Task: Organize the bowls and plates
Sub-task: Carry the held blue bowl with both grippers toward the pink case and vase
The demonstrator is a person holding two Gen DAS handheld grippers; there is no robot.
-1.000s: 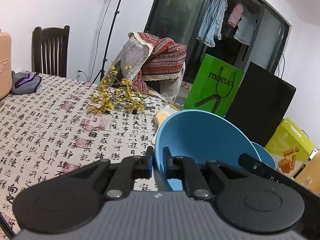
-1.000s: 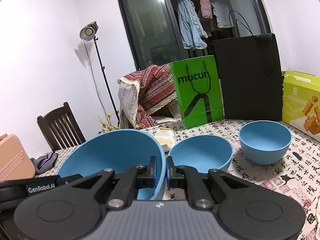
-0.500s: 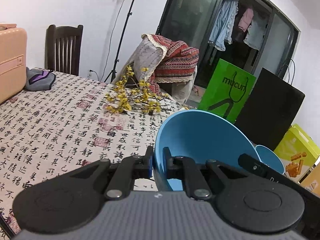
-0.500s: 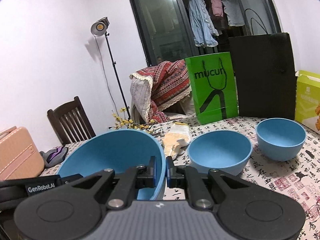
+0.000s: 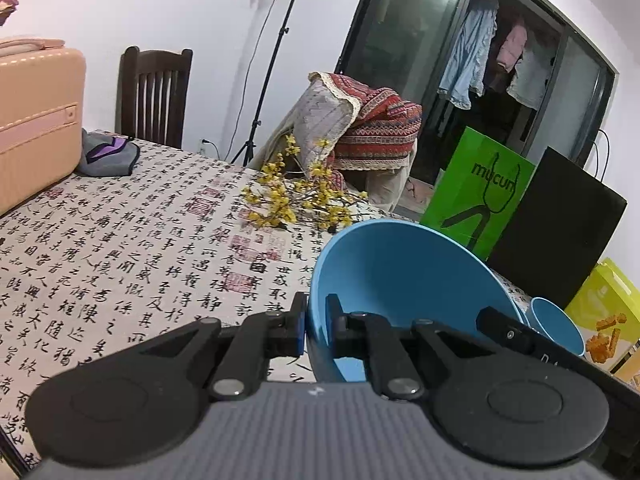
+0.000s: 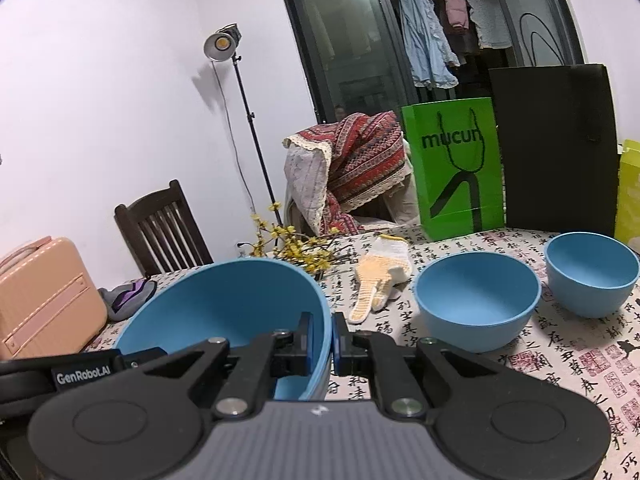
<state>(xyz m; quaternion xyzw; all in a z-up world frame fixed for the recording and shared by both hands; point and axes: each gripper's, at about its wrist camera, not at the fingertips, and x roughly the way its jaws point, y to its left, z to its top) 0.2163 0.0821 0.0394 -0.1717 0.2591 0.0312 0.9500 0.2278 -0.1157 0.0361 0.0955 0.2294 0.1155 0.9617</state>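
Left wrist view: the left tool [image 5: 316, 322] is clamped on the rim of the large blue bowl [image 5: 404, 276], one pad outside the wall and one inside, with the bowl tilted and filling the 3 o'clock side of the frame. The right tool's black body shows at about 4 o'clock, on the bowl's far rim. Past it, at 3 o'clock, part of the small blue bowl [image 5: 560, 328] peeks out. The counter [image 5: 120, 248] is covered by a cloth printed with calligraphy. On it, at 12 o'clock from the tool, lies a sprig of yellow flowers [image 5: 296, 200]; at 10 o'clock sit a grey and purple pouch [image 5: 108, 154] and a pink suitcase [image 5: 36, 120].

Right wrist view: the right tool [image 6: 332, 338] is likewise clamped on the large blue bowl's rim, its pads either side of the wall at the bowl's right edge; the bowl spreads toward 9 o'clock. The left tool's black body, lettered GenRobot.AI, reaches the opposite rim at 9 o'clock. At 2 o'clock a medium blue bowl [image 6: 476, 300] stands upright on the counter, and the small blue bowl stands just beside it at 3 o'clock. A knitted glove [image 6: 380, 276] lies at 1 o'clock. Behind stand a green paper bag [image 6: 456, 168] and a black bag [image 6: 556, 148].
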